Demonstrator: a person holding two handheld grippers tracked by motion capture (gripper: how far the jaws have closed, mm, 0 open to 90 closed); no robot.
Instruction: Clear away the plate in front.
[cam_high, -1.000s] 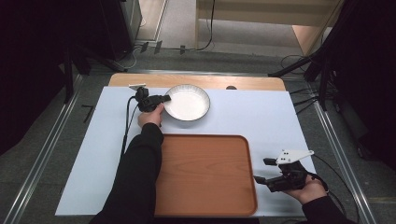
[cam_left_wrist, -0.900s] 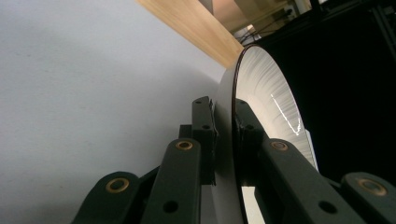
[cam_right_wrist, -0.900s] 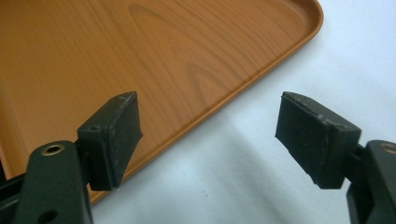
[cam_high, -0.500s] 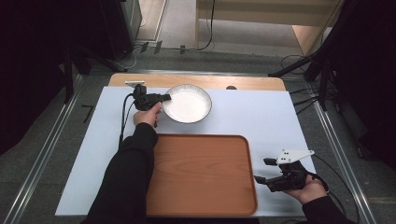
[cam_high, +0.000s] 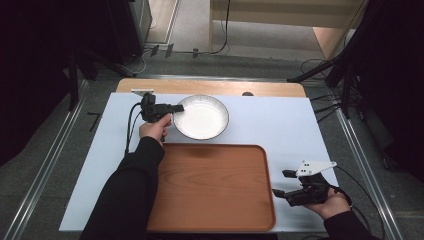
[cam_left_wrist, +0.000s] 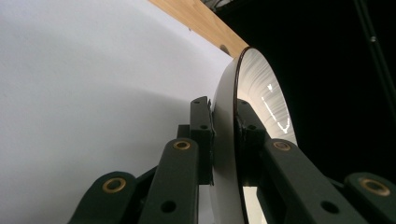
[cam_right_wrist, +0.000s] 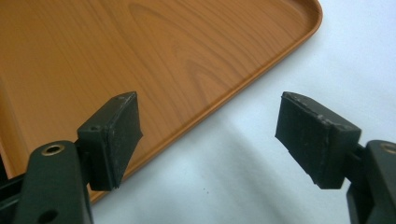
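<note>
Since a second ago your left hand has slid a little further from you and leftward, carrying the white bowl with it. Your left tool is clamped on the bowl's left rim; in the left gripper view its two black jaws pinch the thin white wall from both sides, one pad on the outside and one on the inside. That bowl sits at the far middle of the bench, on its white sheet, just beyond the far edge of the wooden tray. Your right tool lies in your right hand just beside the tray's right edge, jaws spread wide apart and holding nothing.
</note>
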